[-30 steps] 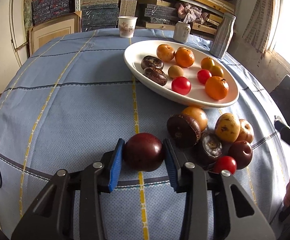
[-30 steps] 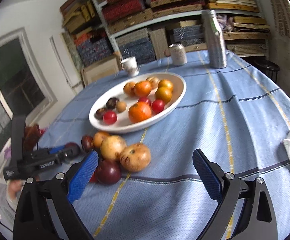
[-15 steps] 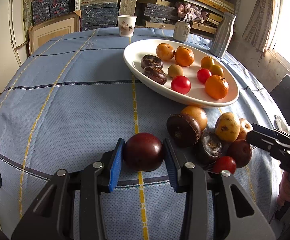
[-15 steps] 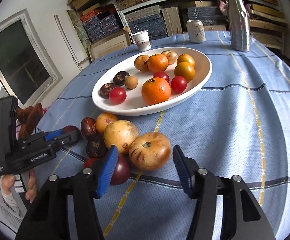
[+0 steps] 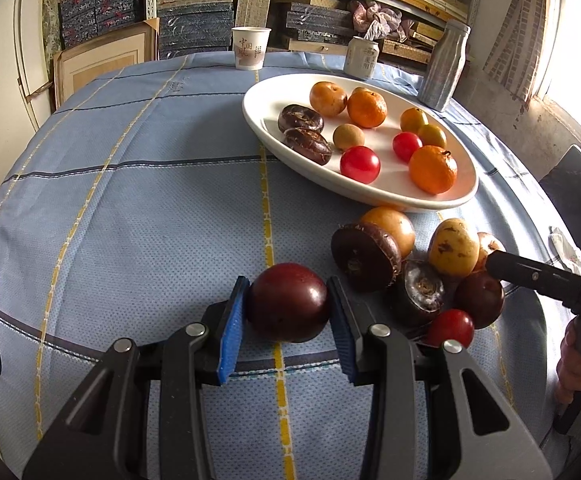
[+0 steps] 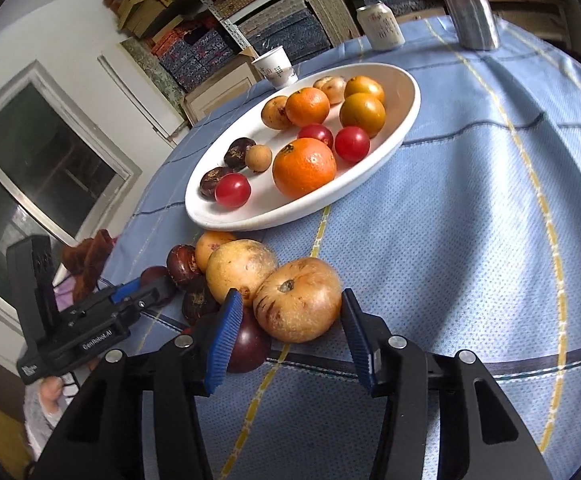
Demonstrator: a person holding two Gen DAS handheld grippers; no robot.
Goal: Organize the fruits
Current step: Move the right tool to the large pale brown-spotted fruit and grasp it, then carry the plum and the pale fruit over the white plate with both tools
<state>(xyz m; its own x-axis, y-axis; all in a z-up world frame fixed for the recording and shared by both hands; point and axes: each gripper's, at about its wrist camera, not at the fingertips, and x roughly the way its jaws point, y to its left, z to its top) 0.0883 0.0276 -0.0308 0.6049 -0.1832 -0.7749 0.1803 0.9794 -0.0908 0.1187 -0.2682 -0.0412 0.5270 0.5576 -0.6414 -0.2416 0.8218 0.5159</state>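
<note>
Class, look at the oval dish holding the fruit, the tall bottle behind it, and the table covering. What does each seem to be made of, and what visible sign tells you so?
Oval dish: probably glazed ceramic; smooth, glossy white, thick rim.
Tall bottle: likely metal; silvery brushed sheen with streaky reflections.
Table covering: woven fabric, matte; dotted weave, printed stripes, soft folds at the edges.
</note>
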